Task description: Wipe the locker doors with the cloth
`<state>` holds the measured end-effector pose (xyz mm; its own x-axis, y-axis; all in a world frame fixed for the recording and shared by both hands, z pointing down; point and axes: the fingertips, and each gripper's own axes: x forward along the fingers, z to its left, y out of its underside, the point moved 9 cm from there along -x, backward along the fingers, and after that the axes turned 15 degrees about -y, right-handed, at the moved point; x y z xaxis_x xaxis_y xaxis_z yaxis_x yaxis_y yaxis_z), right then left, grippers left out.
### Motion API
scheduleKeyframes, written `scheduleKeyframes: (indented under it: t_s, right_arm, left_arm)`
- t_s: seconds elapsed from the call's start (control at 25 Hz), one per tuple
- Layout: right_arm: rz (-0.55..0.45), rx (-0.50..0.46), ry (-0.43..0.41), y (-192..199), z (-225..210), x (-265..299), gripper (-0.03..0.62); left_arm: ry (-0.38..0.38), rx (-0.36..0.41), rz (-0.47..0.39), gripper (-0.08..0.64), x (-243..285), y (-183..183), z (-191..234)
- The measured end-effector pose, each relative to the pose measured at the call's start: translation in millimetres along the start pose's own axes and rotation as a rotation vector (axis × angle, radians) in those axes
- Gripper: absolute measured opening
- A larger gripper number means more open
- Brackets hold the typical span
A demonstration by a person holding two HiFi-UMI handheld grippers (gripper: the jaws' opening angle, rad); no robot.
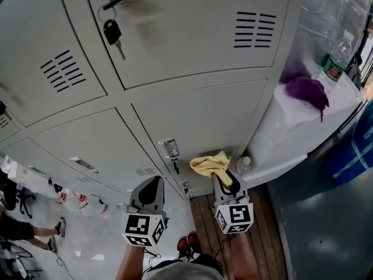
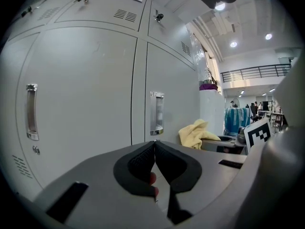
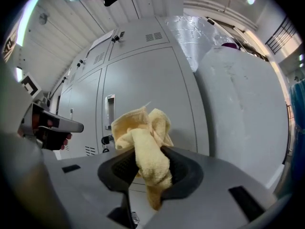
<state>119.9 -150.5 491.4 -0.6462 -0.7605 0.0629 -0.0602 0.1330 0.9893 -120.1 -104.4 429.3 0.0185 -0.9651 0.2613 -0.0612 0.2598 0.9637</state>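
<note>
Right gripper view shows crumpled yellow cloth [image 3: 143, 140]

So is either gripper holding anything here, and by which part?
The right gripper is shut on the yellow cloth, pinching its bunched middle; a tail hangs below. The left gripper is shut, empty.

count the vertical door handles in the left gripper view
2. One handle on the left door, near its left edge; the other handle on the door to its right, by the cloth. Others may be hidden.
</note>
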Motion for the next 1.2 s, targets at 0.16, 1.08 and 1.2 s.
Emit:
scheduleKeyframes:
  t_s: [0.16,1.08,1.2]
  right_arm:
    - [0.03,-0.003,-0.061,8.0,14.6,15.3,0.133]
    - [0.102,0.007,-0.261,39.9,65.8,80.1,0.13]
    - [0.101,0.013,-0.259,41.4,64.9,84.1,0.13]
  left_arm:
    - [-0.012,-0.009,0.002,0.023,-3.1,3.8,4.6]
    - [-0.144,-0.061,0.067,0.023,-13.5,39.0,49.5]
    - [-0.153,-0.06,0.069,0.023,-13.8,39.3,52.7]
